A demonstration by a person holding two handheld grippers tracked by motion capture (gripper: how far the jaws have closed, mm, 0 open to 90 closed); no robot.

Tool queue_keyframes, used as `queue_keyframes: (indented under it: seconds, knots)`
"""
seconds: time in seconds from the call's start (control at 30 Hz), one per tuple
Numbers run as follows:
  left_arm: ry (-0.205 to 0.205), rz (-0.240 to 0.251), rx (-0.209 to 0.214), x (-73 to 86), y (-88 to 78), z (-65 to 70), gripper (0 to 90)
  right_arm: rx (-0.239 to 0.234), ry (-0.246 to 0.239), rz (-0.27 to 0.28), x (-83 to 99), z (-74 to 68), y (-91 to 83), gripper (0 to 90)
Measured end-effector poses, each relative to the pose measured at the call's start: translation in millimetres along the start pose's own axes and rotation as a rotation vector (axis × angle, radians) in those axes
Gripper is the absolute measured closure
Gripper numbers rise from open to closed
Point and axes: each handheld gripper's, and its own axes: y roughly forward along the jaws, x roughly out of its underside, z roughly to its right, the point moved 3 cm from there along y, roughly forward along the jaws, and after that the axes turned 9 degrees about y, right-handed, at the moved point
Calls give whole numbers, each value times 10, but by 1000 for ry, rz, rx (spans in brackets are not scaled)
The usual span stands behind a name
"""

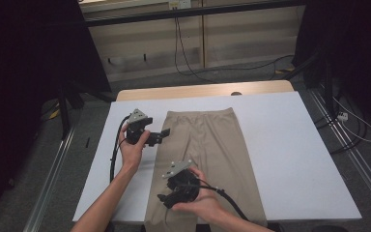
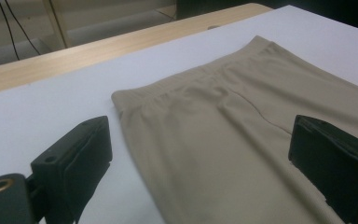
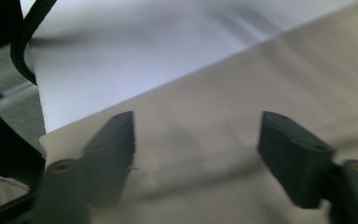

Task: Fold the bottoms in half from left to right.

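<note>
Trousers flat on bench, both grippers at their left edge

Trousers (image 1: 207, 159), beige, lie flat mid-bench (image 1: 294, 145), waistband at 12 o'clock, legs running to 6. Left gripper (image 1: 160, 136) sits at approx 9 o'clock of the waistband; jaws wide apart, straddling the cloth edge, nothing gripped. Right gripper (image 1: 163, 199) at approx 7 o'clock over the leg edge; jaws apart, no cloth pinched.

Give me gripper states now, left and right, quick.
Left gripper: open, jaws straddling the left edge of the beige trousers near the waistband, nothing gripped.
Right gripper: open, above the trousers near the hem end, nothing gripped.
</note>
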Motion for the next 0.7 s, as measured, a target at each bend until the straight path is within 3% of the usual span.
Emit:
queue_keyframes:
  seconds: [0.03,0.07,0.1,0.23,0.33,0.43,0.53,0.57,0.63,0.7]
  knots:
    - [5,-6,-8,20,-5,-15,61,-32,-17,10,-2,-126,51,395]
    - [5,-6,-8,20,-5,-15,61,-32,-17,10,-2,-126,51,395]
    - [-3,-11,-15,46,-1,-24,61,-48,-22,-3,2,-228,118,462]
    - [-12,-22,-16,82,15,-32,61,-65,-19,-27,9,-361,226,560]
    - [-5,-23,-17,81,16,-23,61,-66,-16,-37,16,-413,259,569]
    - [3,-19,-23,74,13,-17,61,-46,-34,-40,21,-471,288,545]
    - [-3,-23,-26,83,16,-25,62,-27,-20,-50,12,-536,307,502]
    - [-5,-24,-28,87,16,-29,62,-20,-38,-50,26,-578,324,423]
    - [-4,-27,-33,94,17,-39,62,-17,-39,-48,32,-597,331,404]
    - [-19,-23,-39,102,17,-48,62,27,-87,-42,64,-670,361,368]
